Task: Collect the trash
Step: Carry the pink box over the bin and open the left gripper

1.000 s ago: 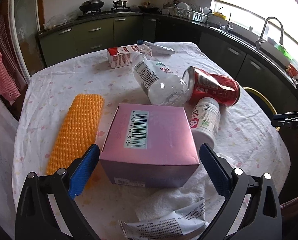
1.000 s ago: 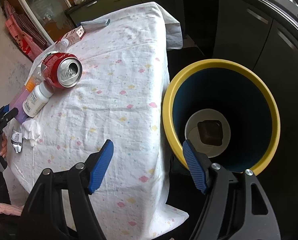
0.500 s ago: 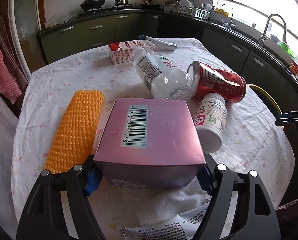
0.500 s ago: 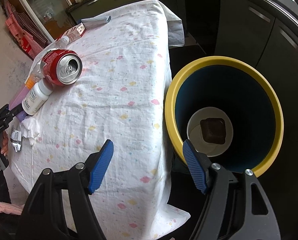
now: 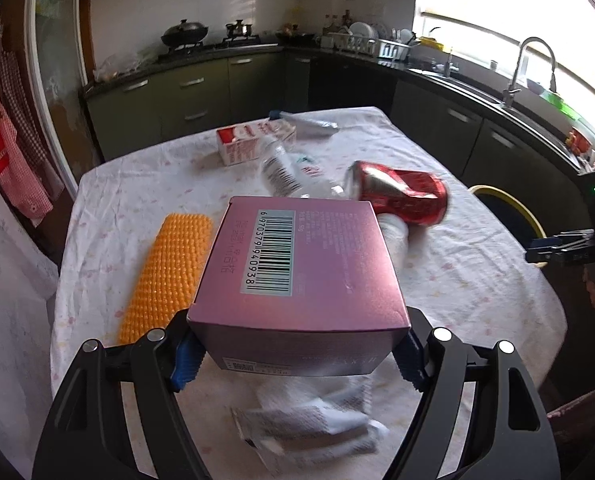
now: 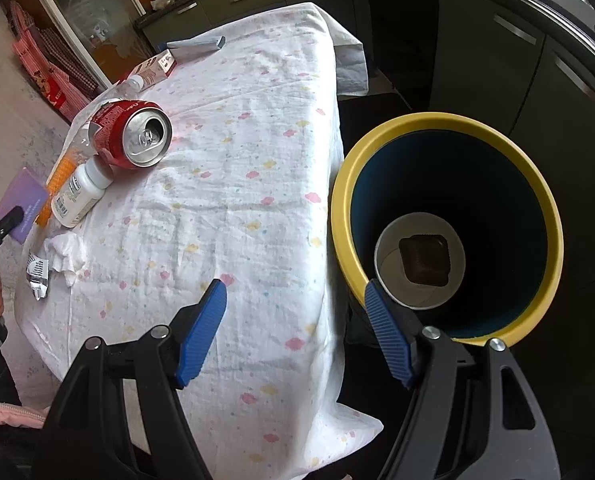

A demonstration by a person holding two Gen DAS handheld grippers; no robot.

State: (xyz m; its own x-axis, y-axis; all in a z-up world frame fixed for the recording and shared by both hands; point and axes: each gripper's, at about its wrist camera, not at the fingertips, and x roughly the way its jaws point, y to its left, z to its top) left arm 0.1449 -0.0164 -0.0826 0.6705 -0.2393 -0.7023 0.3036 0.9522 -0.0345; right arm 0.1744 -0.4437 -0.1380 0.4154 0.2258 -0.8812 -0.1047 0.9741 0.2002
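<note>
1. Left gripper (image 5: 297, 354): jaws pinch the pink box (image 5: 297, 276) by its two side faces, blue pads pressed to the near lower corners. Barcode label faces up.
2. The box sits above the table (image 5: 477, 280), over the near edge; whether its base touches the cloth cannot be told. Crumpled white tissue (image 5: 313, 400) and a printed wrapper (image 5: 297, 428) lie below it at the near edge.
3. Orange bristle brush (image 5: 169, 276) lies left of the box, lengthwise toward the far edge.
4. Behind the box: clear plastic bottle (image 5: 289, 176) on its side, dented red can (image 5: 401, 196) on its side just right of it, white pill bottle (image 5: 395, 240) between can and box.
5. Far edge: red-and-white carton (image 5: 253, 144) and a blue-capped tube (image 5: 305, 124).
6. Right gripper (image 6: 295, 328): jaws spread wide, nothing between them, held off the table's right edge.
7. Yellow-rimmed bin (image 6: 377, 168) stands beside that edge, blue inside; a paper cup (image 6: 389, 276) holding a dark square piece lies at the bottom.
</note>
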